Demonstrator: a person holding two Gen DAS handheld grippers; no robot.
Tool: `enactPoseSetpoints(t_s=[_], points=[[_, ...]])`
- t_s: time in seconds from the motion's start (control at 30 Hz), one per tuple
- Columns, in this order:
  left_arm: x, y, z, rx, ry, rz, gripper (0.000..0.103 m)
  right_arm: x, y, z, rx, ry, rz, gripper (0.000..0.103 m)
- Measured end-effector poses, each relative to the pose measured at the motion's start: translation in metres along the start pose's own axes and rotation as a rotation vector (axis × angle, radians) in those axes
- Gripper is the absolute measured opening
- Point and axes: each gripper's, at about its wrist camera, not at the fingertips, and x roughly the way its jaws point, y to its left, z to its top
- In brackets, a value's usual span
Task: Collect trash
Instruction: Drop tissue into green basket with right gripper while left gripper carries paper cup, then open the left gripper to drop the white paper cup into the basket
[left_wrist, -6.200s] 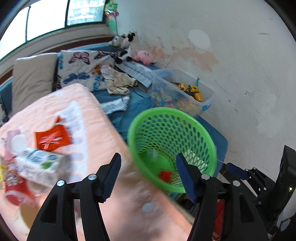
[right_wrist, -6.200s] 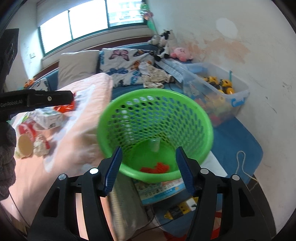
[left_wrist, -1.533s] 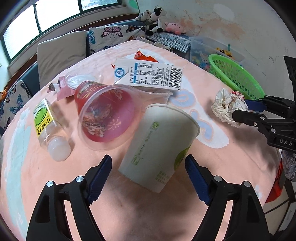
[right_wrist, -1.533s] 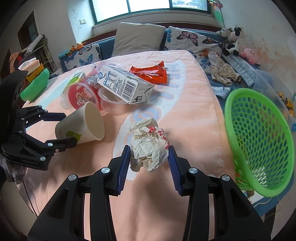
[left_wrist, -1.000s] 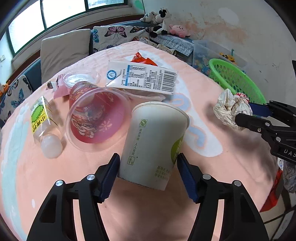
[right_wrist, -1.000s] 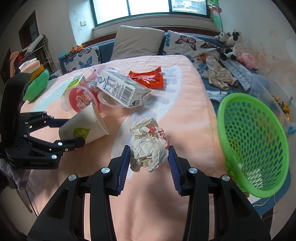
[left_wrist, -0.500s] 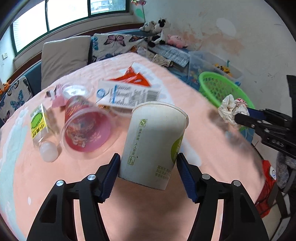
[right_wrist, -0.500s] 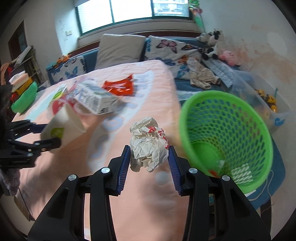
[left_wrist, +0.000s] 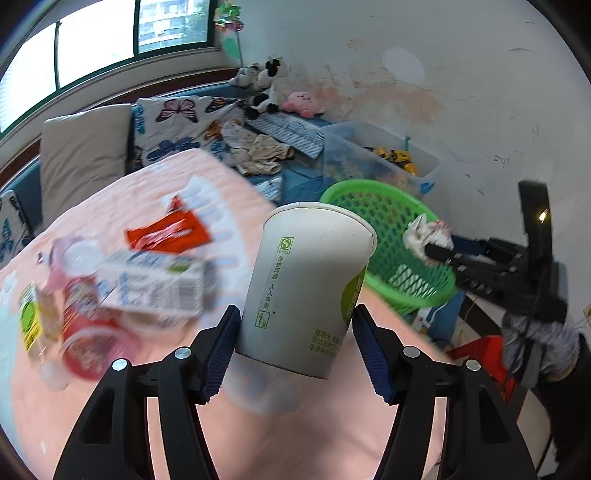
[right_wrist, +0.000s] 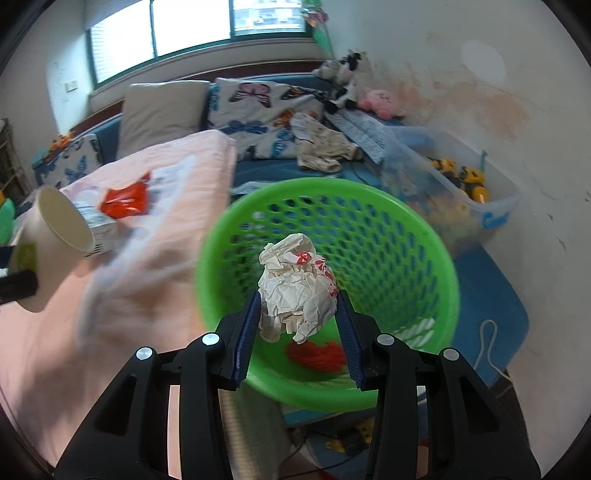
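Gripping a crumpled paper wad, the right claw has its pads pressed on both sides of it, jaws fairly narrow. Just past and below the wad gapes the green basket, with red scrap on its floor. The left claw, jaws wider, clamps a paper cup by its base, rim up. Left of that claw, on the pink bed, lie a carton, a red wrapper and a red cup.
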Motion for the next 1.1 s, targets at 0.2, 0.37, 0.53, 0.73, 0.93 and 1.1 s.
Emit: enactPoseSetpoints(t_s=[0.2,0.37,0.53,0.73,0.93,1.1], points=[[0.022,-0.029,0.030,0.025,-0.005,-0.046,0.061,0.012,-0.021,-0.004,0.040,0.020,-0.027,0.046],[0.040,-0.052,0.045,0.044,-0.004,-0.075,0.061,0.010,-0.031,-0.008,0.069,0.016,-0.033,0.053],[0.060,-0.066,0.059,0.042,0.015,-0.087,0.061,0.002,-0.039,-0.014,0.081,0.007,-0.032,0.053],[0.084,-0.079,0.068,0.031,0.048,-0.102,0.061,-0.010,-0.045,-0.020,0.089,-0.012,-0.033,0.053],[0.097,-0.091,0.068,0.037,0.066,-0.104,0.061,-0.016,-0.047,-0.024,0.091,-0.014,-0.029,0.053],[0.093,-0.095,0.065,0.051,0.052,-0.099,0.070,-0.018,-0.045,-0.023,0.093,-0.015,-0.020,0.053]])
